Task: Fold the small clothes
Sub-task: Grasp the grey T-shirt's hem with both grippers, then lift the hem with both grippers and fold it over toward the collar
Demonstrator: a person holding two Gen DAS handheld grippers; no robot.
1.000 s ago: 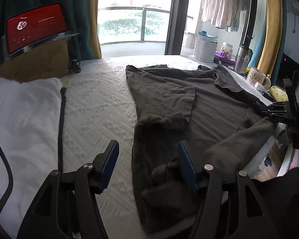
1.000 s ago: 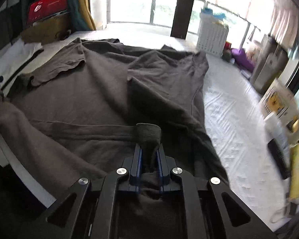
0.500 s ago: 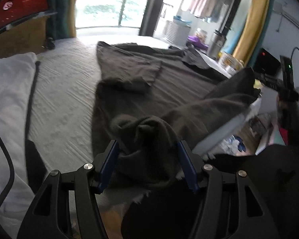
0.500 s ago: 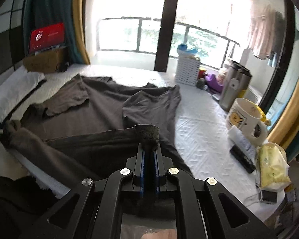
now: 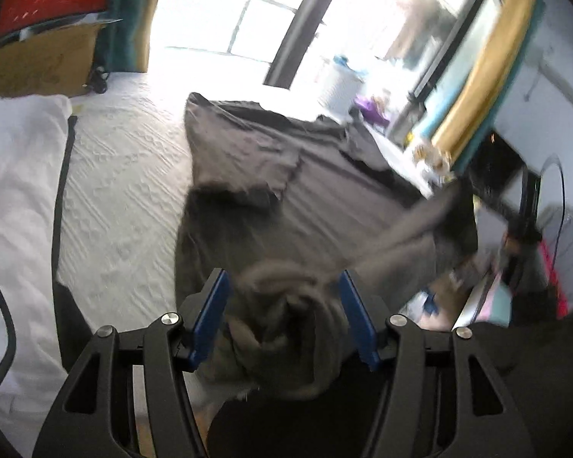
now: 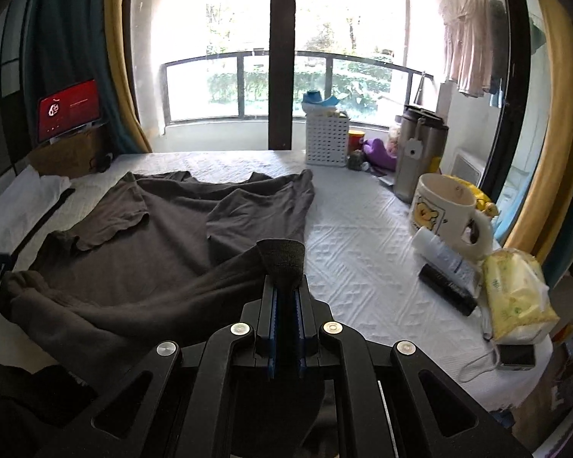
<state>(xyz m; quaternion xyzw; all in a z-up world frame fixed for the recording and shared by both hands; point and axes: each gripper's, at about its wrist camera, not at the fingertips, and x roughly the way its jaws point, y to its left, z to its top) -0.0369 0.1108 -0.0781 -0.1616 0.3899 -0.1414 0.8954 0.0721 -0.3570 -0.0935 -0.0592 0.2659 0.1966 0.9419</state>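
Observation:
A dark grey T-shirt point(image 6: 164, 244) lies spread on the white bed point(image 6: 363, 267), both sleeves folded inward. My right gripper point(image 6: 285, 294) is shut on the shirt's near right hem corner and holds it lifted above the bed. In the left wrist view the shirt point(image 5: 324, 191) stretches away from me, and its bunched near left hem corner sits between the blue pads of my left gripper point(image 5: 284, 305). The jaws stand wide apart around that bunch. The hem hangs taut between the two grippers over the bed's near edge.
A white pillow point(image 5: 15, 191) and a black cable lie at the left. A cardboard box point(image 5: 38, 61) with a red screen stands at the back left. A mug point(image 6: 445, 206), a tissue pack point(image 6: 515, 297), a remote and a white basket point(image 6: 326, 139) stand at the right.
My right gripper has risen with the hem corner and pulled the hem up. My left gripper has moved forward onto the bunched left hem corner, which now sits between its open jaws.

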